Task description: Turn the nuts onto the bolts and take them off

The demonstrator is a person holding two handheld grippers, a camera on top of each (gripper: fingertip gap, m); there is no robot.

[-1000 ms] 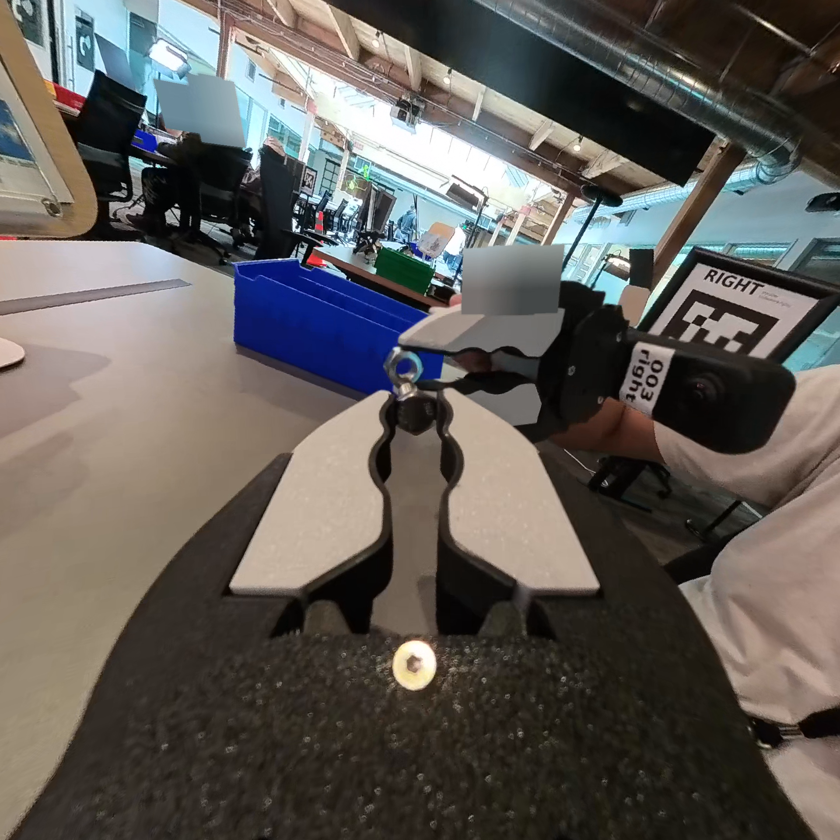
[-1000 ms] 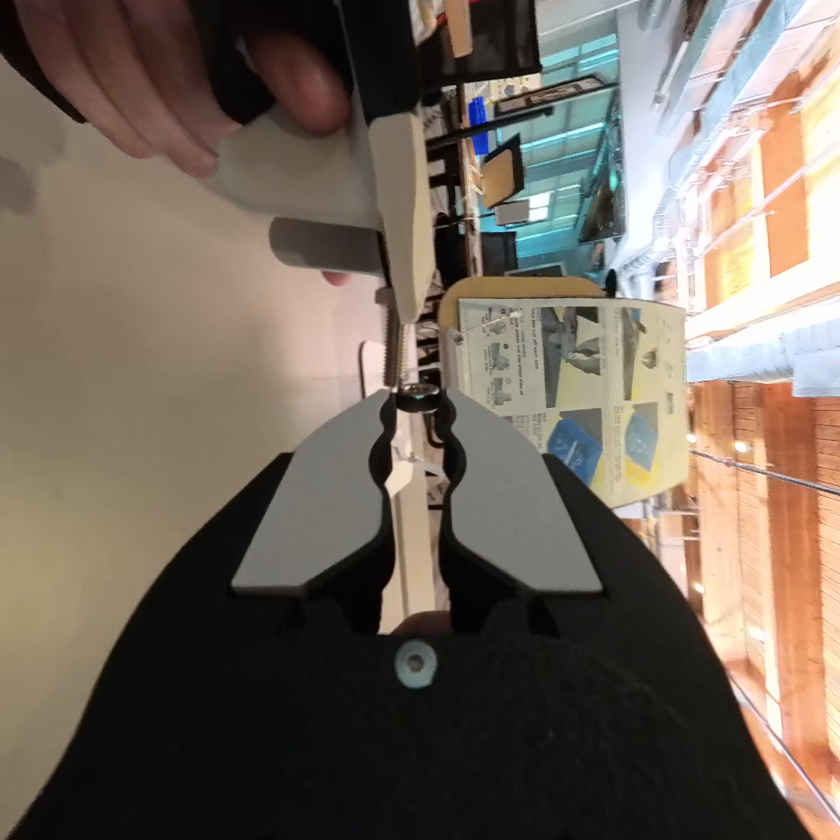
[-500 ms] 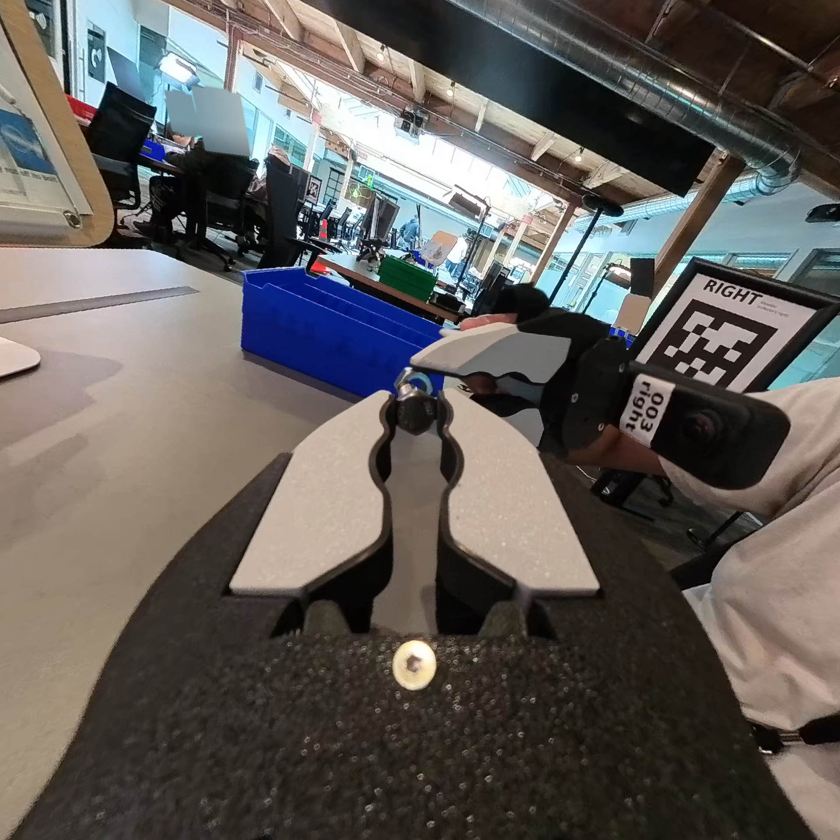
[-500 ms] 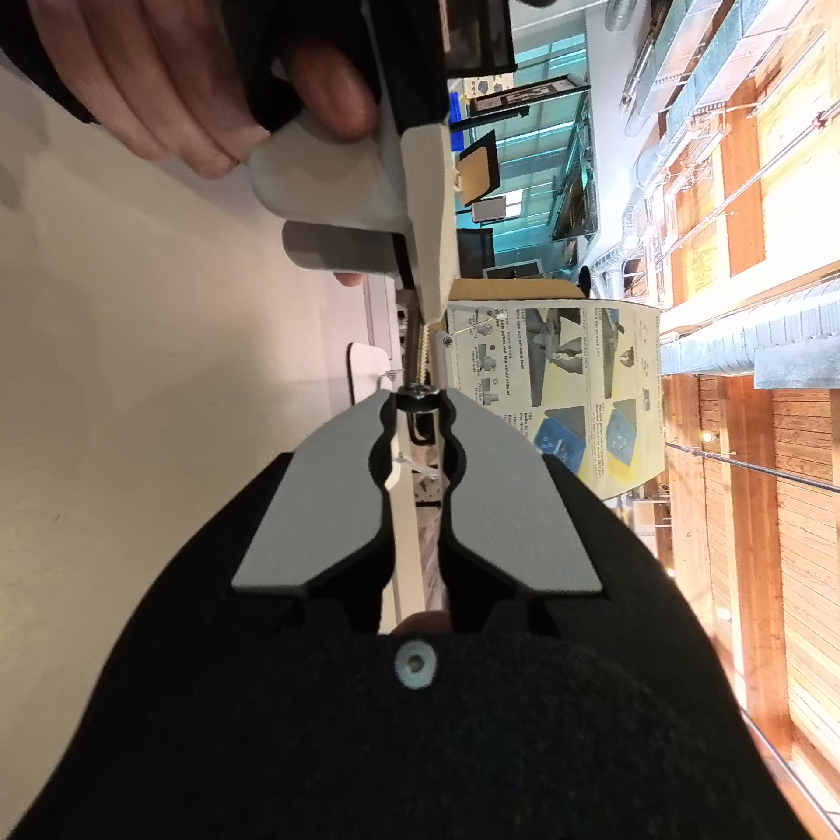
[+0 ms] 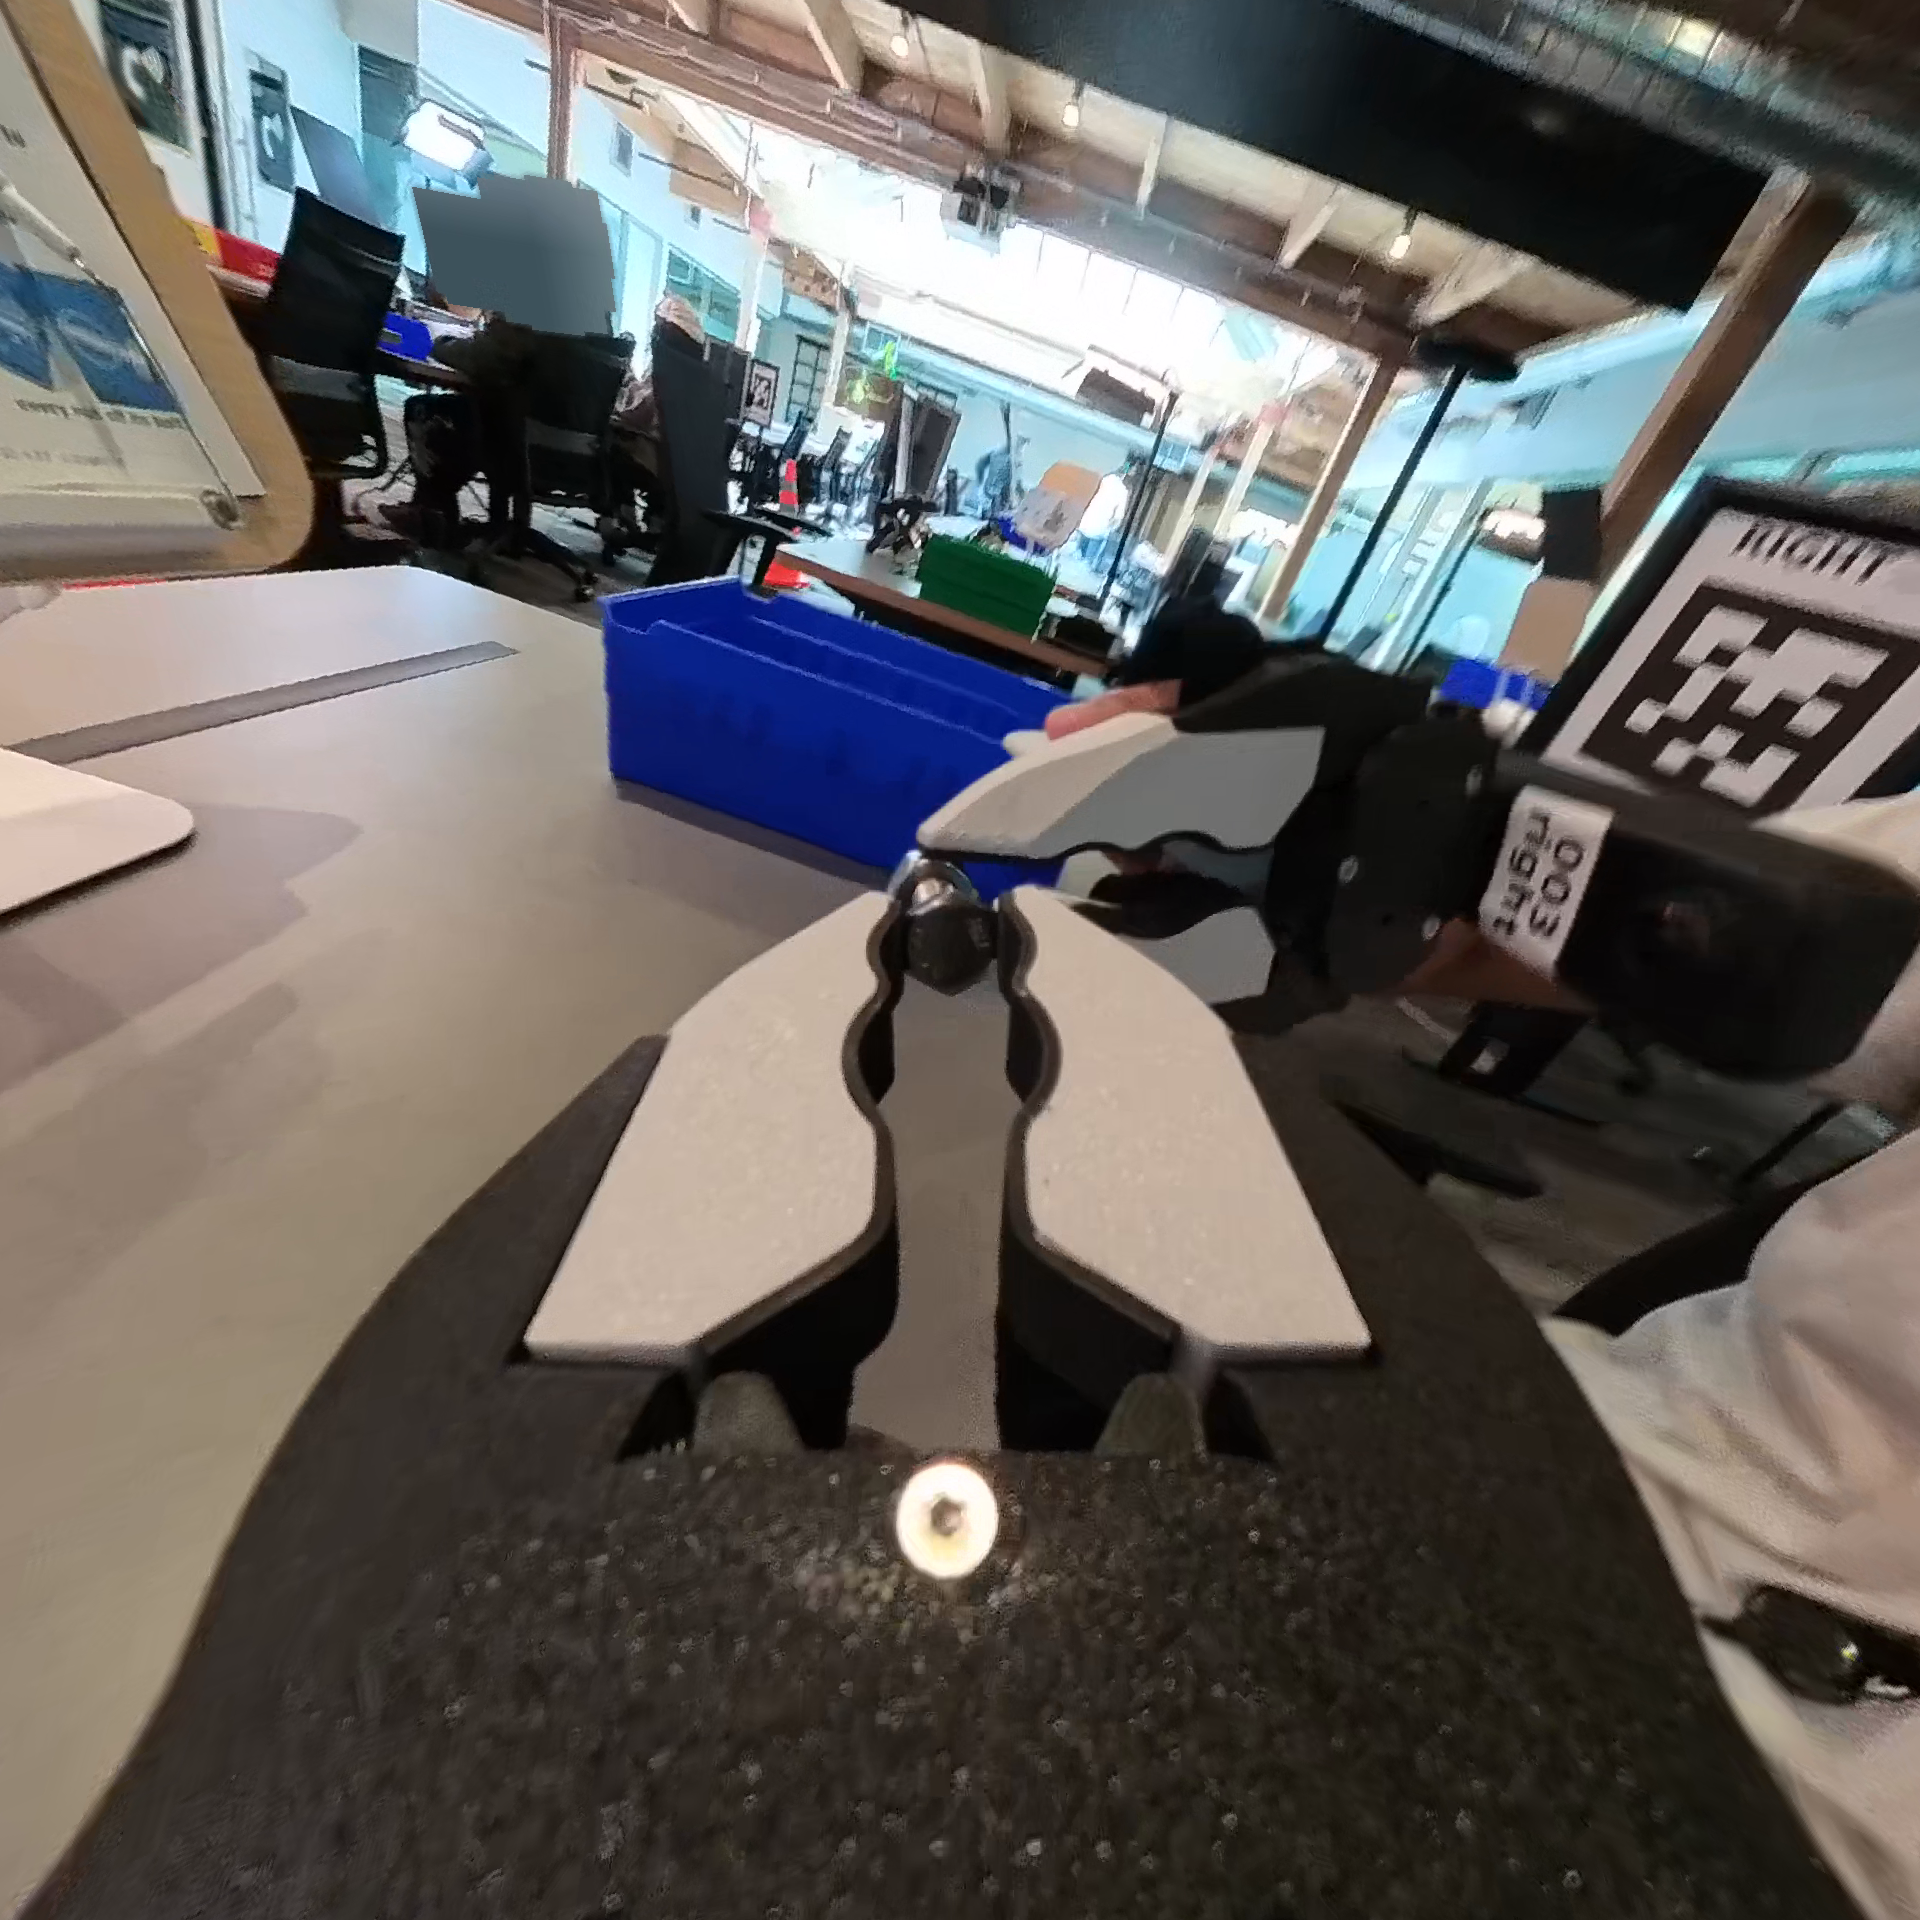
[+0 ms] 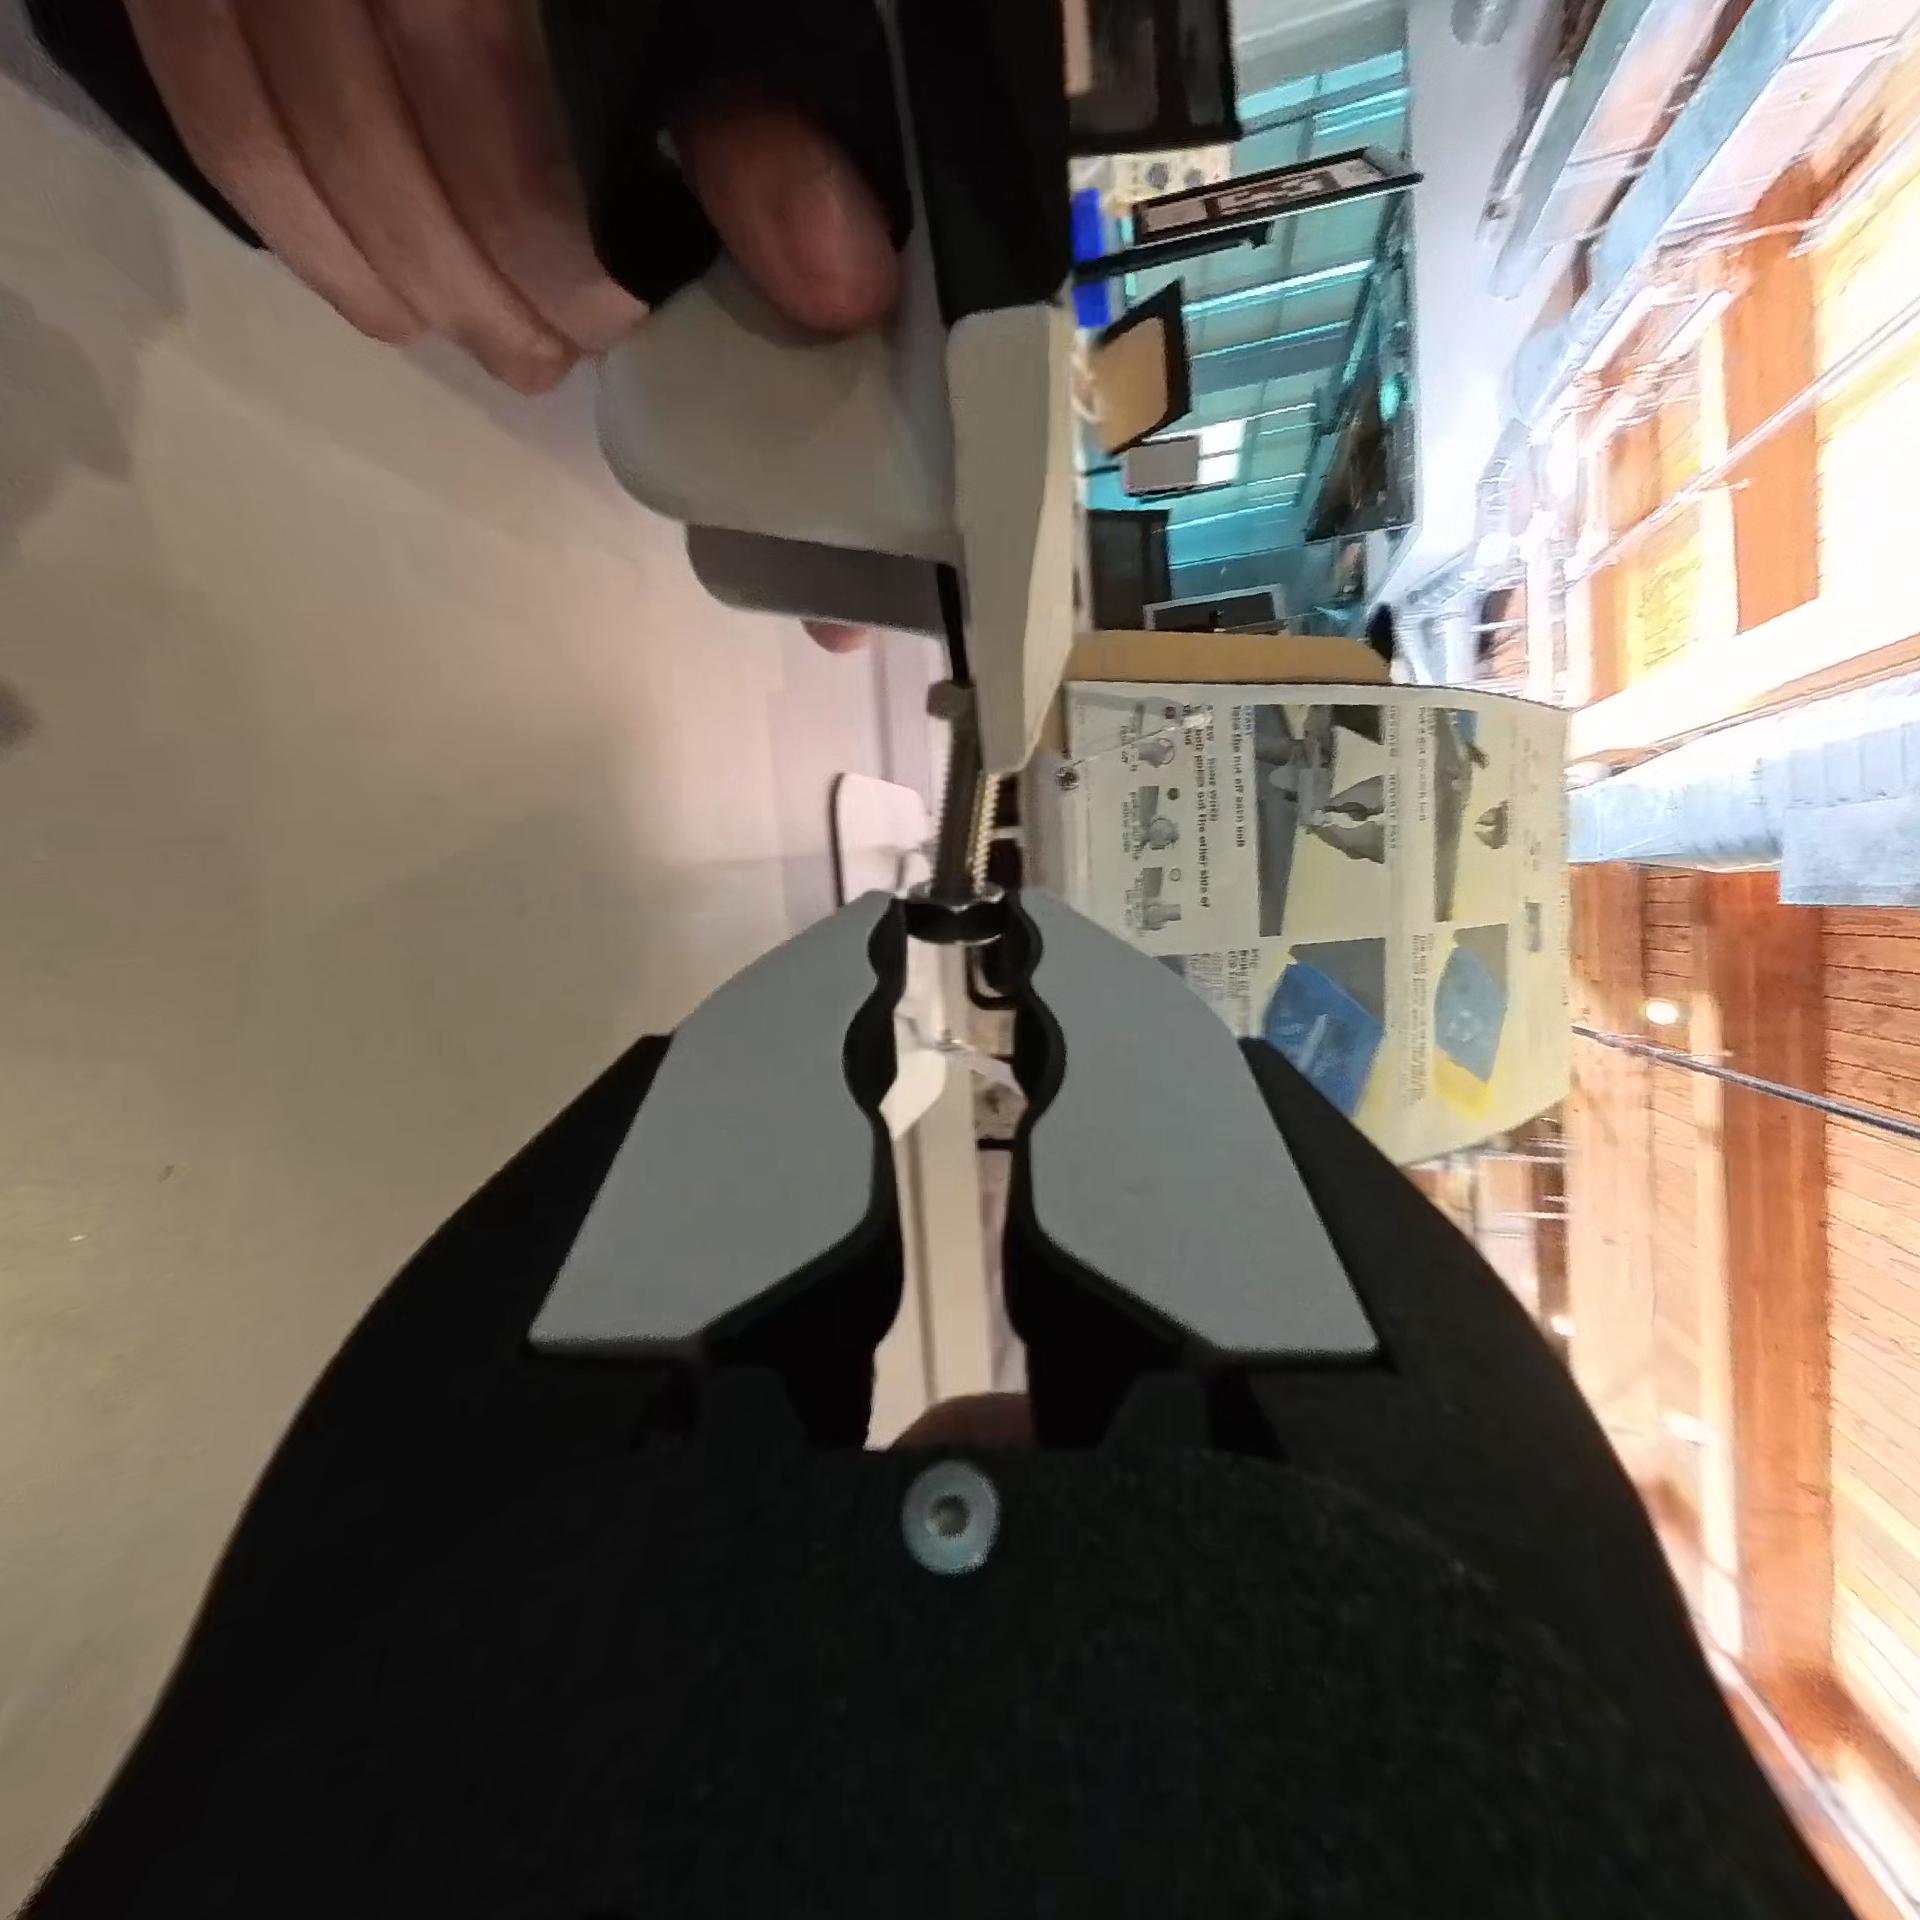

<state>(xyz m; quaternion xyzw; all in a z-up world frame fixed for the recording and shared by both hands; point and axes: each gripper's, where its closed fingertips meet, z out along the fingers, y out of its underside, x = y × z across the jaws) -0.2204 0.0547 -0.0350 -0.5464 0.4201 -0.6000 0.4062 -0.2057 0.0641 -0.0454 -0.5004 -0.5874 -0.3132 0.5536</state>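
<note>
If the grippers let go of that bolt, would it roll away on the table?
Probably, in a curve: the bolt is a round threaded shaft, and the nut sits at one end. It looks like stiff metal, so it shouldn't bend. The grey table looks smooth.

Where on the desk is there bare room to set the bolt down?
The grey desk lies bare between the white stand base at far left and the blue bin. It is crowded at centre, where the left gripper and right gripper meet around the bolt.
</note>
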